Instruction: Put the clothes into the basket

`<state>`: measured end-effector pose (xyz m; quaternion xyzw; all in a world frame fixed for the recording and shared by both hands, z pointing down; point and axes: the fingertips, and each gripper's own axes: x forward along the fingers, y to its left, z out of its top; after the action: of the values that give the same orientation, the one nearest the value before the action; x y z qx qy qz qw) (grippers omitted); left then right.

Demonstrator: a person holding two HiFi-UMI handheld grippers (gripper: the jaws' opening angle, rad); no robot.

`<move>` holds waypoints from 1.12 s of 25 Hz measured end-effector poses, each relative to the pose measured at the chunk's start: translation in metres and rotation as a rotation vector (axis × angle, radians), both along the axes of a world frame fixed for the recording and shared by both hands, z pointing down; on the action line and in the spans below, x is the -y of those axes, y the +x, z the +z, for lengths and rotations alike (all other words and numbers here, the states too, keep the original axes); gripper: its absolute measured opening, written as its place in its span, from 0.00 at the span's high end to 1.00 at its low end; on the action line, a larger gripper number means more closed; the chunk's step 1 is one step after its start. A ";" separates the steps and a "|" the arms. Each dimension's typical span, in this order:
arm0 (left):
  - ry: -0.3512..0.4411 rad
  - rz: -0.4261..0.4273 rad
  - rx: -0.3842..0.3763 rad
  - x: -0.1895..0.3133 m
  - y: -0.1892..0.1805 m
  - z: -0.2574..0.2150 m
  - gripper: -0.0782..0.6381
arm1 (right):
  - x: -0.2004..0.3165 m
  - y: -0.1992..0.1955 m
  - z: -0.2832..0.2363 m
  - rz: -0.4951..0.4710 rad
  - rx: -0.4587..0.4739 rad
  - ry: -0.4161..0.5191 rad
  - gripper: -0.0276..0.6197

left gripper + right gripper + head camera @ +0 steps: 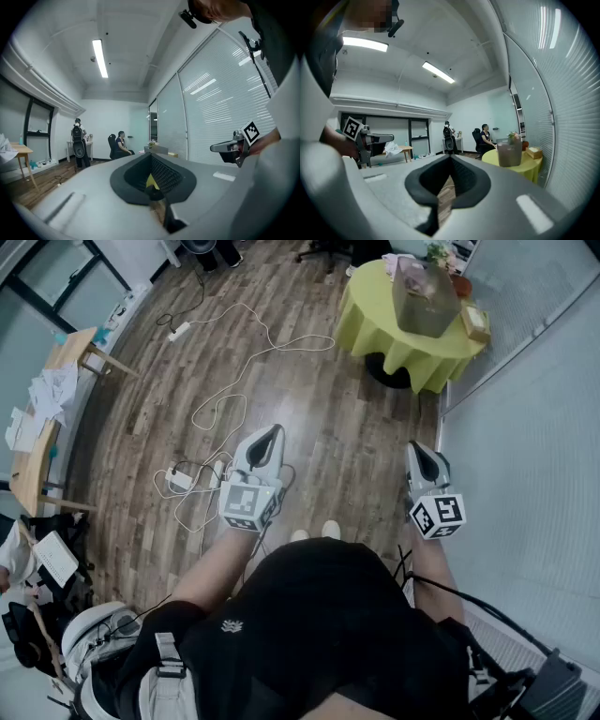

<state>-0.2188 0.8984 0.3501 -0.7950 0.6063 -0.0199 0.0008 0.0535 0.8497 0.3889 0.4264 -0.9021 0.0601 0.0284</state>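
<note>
Both claws are held out level over the wooden floor point(309, 418) here, side by side and well apart. The left claw point(272, 433) is pressed together, pads meeting at the tip, and nothing is caught between them. The right claw point(420, 452) is seen closed in just the same way, with nothing pinched and only a sliver of floorboard glimpsed beneath the pads. Nothing of the task is touched at this point. The basket point(424, 298) is found far ahead and to the right, standing on the round surface point(375, 329) draped in a yellow-green cloth, with a small box point(475, 322) just beside it. The clothes point(392, 149) (a white crumpled heap, as far as can be made out) are seen lying on the wooden surface point(31, 482) away at the left, well apart from the basket. Loose cables point(225, 409) are strewn across the floor between the two. At the far end of the room, one person point(448, 136) is seen standing and another point(484, 138) seated.
</note>
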 end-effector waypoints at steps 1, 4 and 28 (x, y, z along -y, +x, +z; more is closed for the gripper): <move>0.000 -0.010 -0.001 0.004 0.002 -0.002 0.88 | 0.004 0.004 -0.001 -0.002 -0.003 0.002 0.95; 0.015 -0.021 0.004 0.014 0.010 -0.006 0.88 | 0.016 0.015 -0.003 -0.008 -0.007 0.010 0.95; 0.002 -0.037 -0.008 0.200 -0.039 0.031 0.88 | 0.191 -0.004 0.032 0.060 0.008 -0.030 0.95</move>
<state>-0.2575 0.6982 0.3810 -0.7837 0.6210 -0.0163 -0.0011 0.0496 0.6589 0.4212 0.4526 -0.8880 0.0763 0.0294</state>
